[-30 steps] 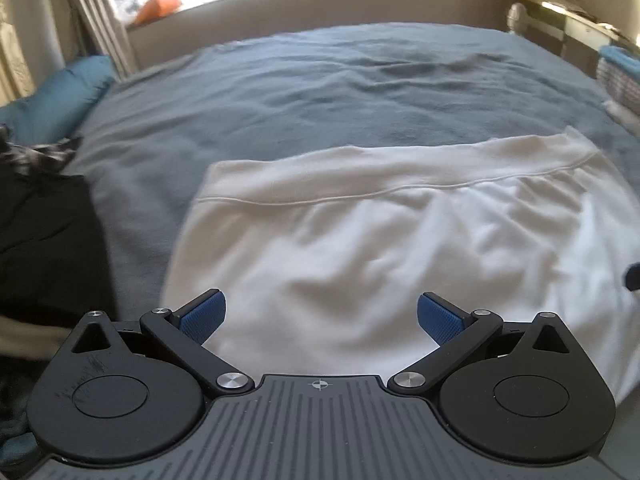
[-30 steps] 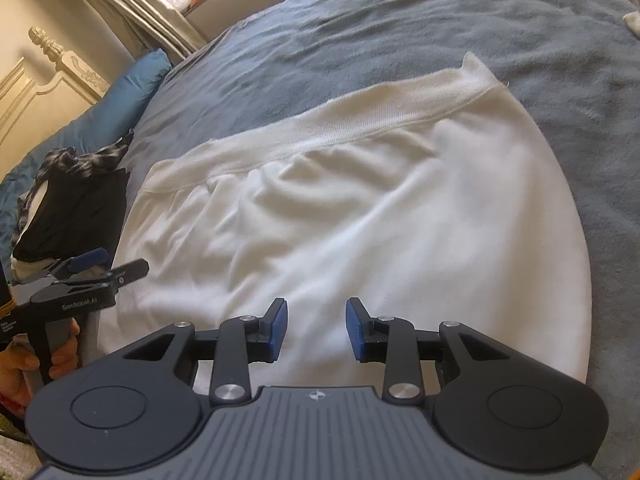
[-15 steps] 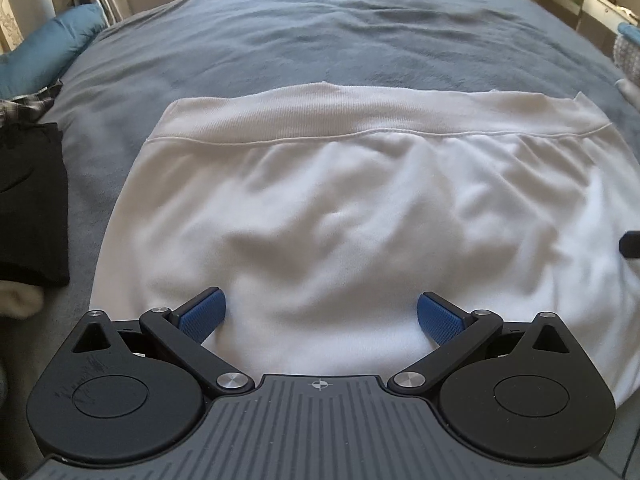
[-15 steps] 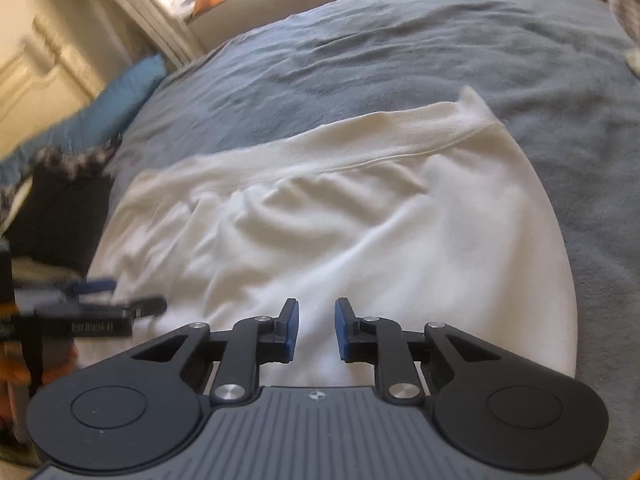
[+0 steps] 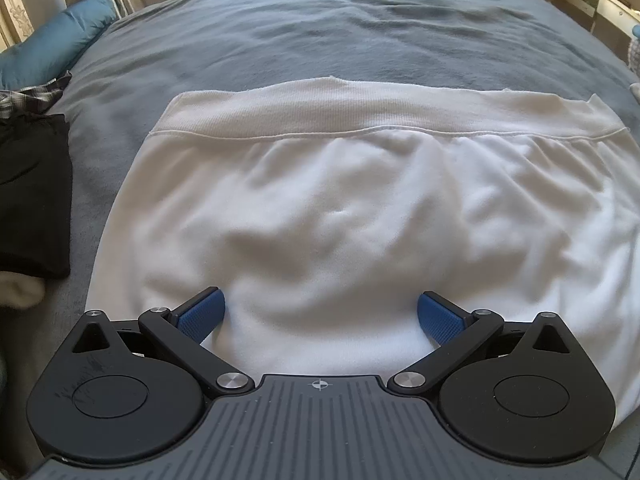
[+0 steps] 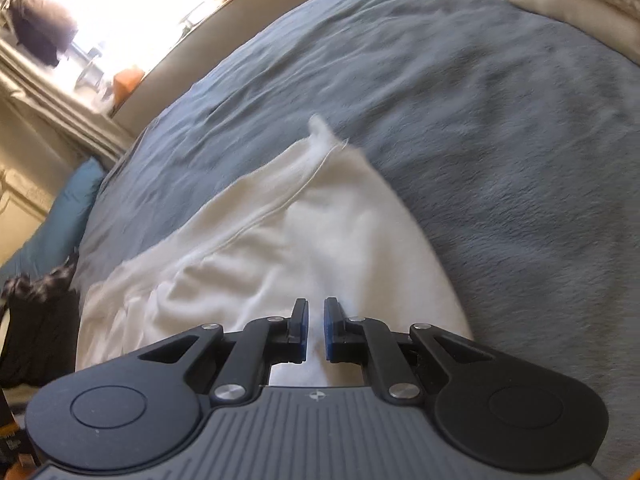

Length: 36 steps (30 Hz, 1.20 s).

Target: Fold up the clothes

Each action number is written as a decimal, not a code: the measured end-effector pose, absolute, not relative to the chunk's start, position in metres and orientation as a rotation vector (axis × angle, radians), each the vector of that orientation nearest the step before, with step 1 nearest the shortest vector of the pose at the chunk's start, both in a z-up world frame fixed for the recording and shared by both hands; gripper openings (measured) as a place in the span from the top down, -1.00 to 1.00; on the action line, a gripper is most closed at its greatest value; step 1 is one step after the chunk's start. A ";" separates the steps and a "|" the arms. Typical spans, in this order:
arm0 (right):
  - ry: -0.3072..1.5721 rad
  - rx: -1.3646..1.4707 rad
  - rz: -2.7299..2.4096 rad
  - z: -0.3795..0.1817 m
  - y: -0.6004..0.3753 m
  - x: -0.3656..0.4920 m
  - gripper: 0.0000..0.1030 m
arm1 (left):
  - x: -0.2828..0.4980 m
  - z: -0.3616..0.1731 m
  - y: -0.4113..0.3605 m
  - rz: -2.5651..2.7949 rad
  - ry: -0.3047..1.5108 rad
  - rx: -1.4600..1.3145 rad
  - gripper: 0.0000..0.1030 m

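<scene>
My left gripper (image 5: 321, 314): jaws spread wide, nothing between them, blue pads sitting over the near edge of the white garment (image 5: 360, 216). My right gripper (image 6: 315, 330): jaws nearly together, only a thin gap left; white cloth shows in that gap, can't tell if it's actually pinched. Right view is motion-blurred.

Garment lies flat on the grey-blue bed cover (image 5: 320, 40), ribbed waistband (image 5: 360, 110) at the far side, mild wrinkles through the middle. In the right view the garment (image 6: 280, 248) runs diagonally, one waistband corner poking up at the far end.

Left of the garment, apart from it: a dark folded pile (image 5: 32, 196) with plaid fabric (image 5: 28, 96) behind it. Teal pillow (image 5: 52, 40) at the far-left corner of the bed. Cream knit item (image 6: 576, 4) at the far right of the right view.
</scene>
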State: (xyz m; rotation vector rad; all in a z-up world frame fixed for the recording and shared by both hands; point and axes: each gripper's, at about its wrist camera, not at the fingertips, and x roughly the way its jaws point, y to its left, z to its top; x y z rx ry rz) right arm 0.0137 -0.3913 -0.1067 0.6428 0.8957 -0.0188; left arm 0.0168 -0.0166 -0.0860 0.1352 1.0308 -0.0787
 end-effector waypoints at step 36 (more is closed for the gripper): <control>1.055 0.804 0.390 -0.103 -0.290 0.008 0.73 | 0.014 -0.087 -0.009 -0.122 1.007 0.114 -1.00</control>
